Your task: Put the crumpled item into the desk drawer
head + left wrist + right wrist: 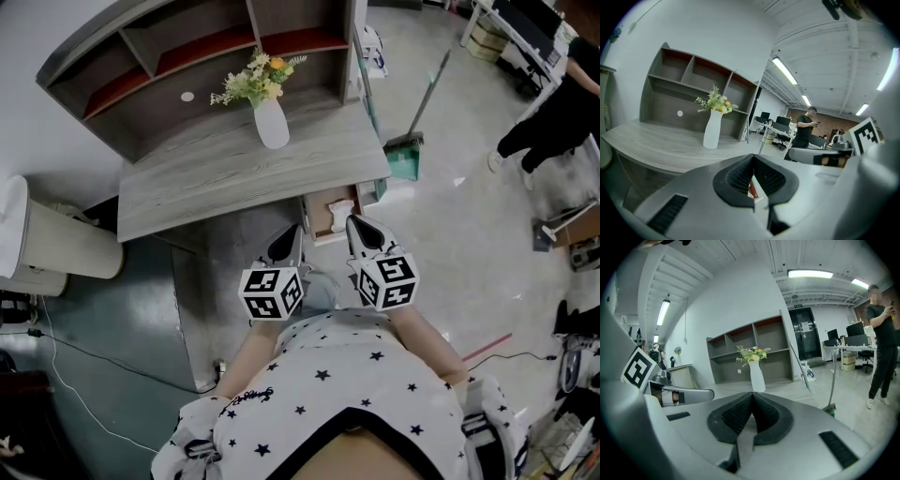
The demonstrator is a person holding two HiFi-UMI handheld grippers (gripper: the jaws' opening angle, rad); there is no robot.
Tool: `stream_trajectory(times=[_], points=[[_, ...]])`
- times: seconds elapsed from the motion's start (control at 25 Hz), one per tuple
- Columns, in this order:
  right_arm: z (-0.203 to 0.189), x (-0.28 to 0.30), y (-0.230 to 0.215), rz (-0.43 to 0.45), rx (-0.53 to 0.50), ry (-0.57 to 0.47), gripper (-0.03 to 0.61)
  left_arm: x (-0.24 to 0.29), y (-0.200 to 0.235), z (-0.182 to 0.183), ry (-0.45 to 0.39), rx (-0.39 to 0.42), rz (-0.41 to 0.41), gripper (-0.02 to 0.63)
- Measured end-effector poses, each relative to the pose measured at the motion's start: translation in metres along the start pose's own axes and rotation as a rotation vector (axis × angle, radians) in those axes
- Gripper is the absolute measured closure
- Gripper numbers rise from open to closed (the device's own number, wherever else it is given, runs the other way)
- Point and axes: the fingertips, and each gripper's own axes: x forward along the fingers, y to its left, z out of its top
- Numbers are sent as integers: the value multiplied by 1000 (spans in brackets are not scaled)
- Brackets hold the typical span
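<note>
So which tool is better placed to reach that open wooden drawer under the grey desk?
Right, probably: the right tool lines up with the open wooden drawer, while the left tool sits off its edge. Both are shut.

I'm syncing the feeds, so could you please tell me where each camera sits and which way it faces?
Head view: on the head, facing down at the desk; left gripper, right gripper, forearms.
Left gripper view: on that gripper, facing the vase; shut jaws.
Right gripper view: on that gripper, facing the vase; shut jaws.
Shared: all three show the vase.
</note>
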Motion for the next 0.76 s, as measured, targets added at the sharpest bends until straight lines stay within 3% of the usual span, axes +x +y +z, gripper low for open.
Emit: stream_trajectory(times=[0.76], points=[[2, 0, -11, -28, 9, -11, 586, 8, -3, 1, 1, -8, -6, 601]])
